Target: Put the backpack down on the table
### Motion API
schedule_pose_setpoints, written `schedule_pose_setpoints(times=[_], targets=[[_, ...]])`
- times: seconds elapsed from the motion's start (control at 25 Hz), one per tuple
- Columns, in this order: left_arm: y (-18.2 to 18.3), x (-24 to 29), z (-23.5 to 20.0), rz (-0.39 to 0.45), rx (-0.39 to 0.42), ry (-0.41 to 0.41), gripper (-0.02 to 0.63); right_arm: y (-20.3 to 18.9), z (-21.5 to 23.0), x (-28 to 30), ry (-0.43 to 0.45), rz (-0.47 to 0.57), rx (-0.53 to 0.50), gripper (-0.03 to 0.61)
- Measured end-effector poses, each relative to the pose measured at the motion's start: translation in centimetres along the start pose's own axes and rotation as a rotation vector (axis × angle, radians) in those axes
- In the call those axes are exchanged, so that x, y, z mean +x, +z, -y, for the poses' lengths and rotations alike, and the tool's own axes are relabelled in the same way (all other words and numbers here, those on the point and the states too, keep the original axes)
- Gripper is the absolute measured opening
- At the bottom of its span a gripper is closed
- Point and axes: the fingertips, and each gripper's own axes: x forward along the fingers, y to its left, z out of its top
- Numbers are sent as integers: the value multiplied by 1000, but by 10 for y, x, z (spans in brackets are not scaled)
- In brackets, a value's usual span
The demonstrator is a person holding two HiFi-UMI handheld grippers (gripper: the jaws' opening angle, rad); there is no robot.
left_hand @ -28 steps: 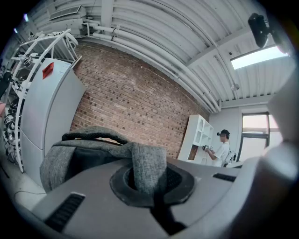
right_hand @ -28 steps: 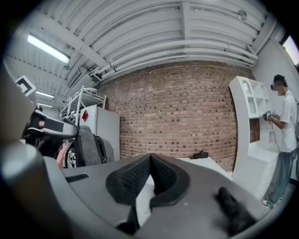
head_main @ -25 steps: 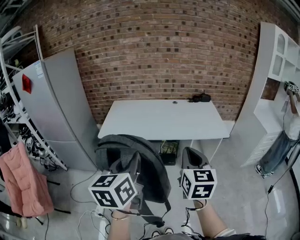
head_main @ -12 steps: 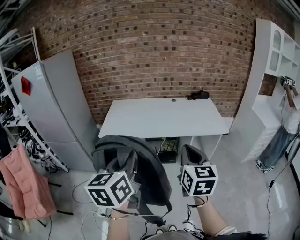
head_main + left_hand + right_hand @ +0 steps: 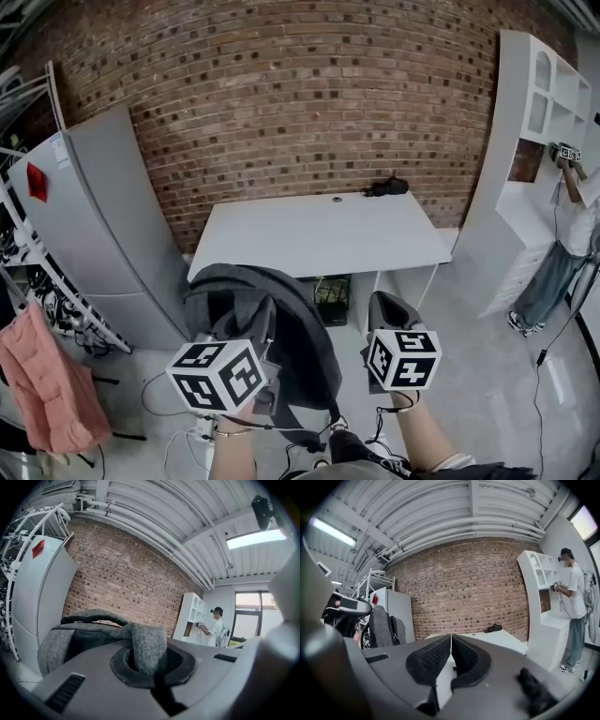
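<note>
A grey backpack point(image 5: 281, 323) hangs in front of the white table point(image 5: 319, 234), above the floor. My left gripper point(image 5: 264, 330) is shut on a grey strap point(image 5: 148, 648) of the backpack, and the strap runs up out of the closed jaws. The bag's body point(image 5: 77, 637) and its black top handle show just beyond. My right gripper point(image 5: 386, 307) hovers to the right of the bag, apart from it. In the right gripper view its ribbed jaws point(image 5: 451, 654) meet with nothing between them. The backpack point(image 5: 383, 626) shows at that view's left, and the table point(image 5: 499, 637) lies ahead.
A small black object point(image 5: 382, 187) lies at the table's far edge by the brick wall. A crate point(image 5: 335, 298) sits under the table. A grey fridge point(image 5: 94, 216) stands left, a white shelf unit point(image 5: 525, 141) right, with a person point(image 5: 567, 244) at it. Cables lie on the floor.
Both grippers and the hanging backpack stay about where they were. The head view has shifted a little, and a dark shoe now shows at the bottom edge.
</note>
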Motion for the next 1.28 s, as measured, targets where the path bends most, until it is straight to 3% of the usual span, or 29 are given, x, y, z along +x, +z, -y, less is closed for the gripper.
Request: schedule_pose_setpoints(times=[0.56,0.96,1.28], targets=[[18,89,-20,-16,-12,-5,11,25,33,92,12,-3,-19,31],[61,140,-21,47,5,-14,11,45,62,149,19,-7,-4,31],[69,185,-21,51,-6,-8,11,59,88,188,40,-2,-2,31]])
